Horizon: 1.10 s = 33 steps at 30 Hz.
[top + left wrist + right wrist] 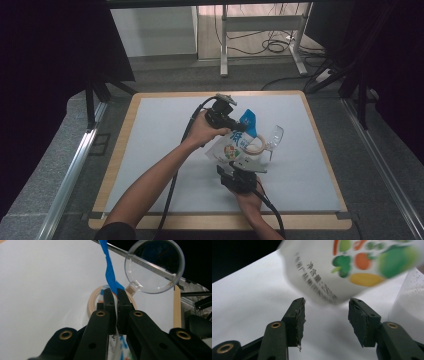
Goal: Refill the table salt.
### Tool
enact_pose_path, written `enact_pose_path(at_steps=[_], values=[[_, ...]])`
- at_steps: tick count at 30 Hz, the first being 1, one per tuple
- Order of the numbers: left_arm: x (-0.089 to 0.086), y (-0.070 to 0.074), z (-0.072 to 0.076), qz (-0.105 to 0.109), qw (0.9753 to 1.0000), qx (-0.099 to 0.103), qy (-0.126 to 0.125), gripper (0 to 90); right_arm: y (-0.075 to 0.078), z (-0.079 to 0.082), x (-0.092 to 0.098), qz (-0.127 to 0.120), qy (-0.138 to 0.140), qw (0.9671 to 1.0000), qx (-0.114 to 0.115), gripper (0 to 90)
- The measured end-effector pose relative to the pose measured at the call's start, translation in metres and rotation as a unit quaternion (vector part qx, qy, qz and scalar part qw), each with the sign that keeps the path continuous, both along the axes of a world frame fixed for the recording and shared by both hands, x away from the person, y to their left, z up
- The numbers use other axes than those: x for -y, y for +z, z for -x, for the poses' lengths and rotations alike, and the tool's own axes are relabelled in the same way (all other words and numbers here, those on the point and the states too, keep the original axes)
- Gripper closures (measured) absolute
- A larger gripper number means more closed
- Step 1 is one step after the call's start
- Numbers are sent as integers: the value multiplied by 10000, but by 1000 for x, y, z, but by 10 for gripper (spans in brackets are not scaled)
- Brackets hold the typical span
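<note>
- Pressed together in the left gripper view: left gripper [114,293] jaws, pinching the blue top edge of the pouch [109,270], which rises as a twisted blue strip toward the upper middle of the frame.
- Just behind those jaw tips, at frame centre: a beige tape ring [91,302] lying on the white table sheet [42,290].
- Upper right of that same frame: a clear round cup [154,266] with a small tab, close beside the ring.
- Centre of the high view: left gripper [235,125] gripping the pouch [231,149] at its blue top, so that the bag hangs tilted between both tools above the sheet.
- Just right of the pouch there: tape ring [256,145] and clear cup [272,136], side by side.
- Lower centre of the high view: right gripper [240,175] directly beneath the pouch's lower end.
- Spread wide in the right gripper view: right gripper [326,308] jaws, holding nothing.
- Upper middle to upper right of that frame: pouch [352,267], blurred, printed with vegetables and dark text, its bottom edge hanging just above the gap between the jaws; contact with either pad impossible to tell.
</note>
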State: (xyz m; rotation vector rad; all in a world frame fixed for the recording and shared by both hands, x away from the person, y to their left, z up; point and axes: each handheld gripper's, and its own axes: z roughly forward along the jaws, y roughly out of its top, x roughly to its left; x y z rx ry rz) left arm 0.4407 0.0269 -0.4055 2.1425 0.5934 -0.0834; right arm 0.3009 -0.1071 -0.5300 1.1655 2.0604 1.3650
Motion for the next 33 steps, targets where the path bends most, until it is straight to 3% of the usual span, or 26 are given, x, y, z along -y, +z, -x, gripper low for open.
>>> enact_pose_path(at_steps=[20,29,33], values=[[-15,-7,3,178,9998,10,84,895,1,0,15,2,-85,10000,-34,463],[-30,-9,9,386,9989,60,246,895,5,0,32,-123,-178,9997,-61,448],[-43,-8,10,476,9982,110,358,895,7,0,47,-294,-236,9992,-110,444]])
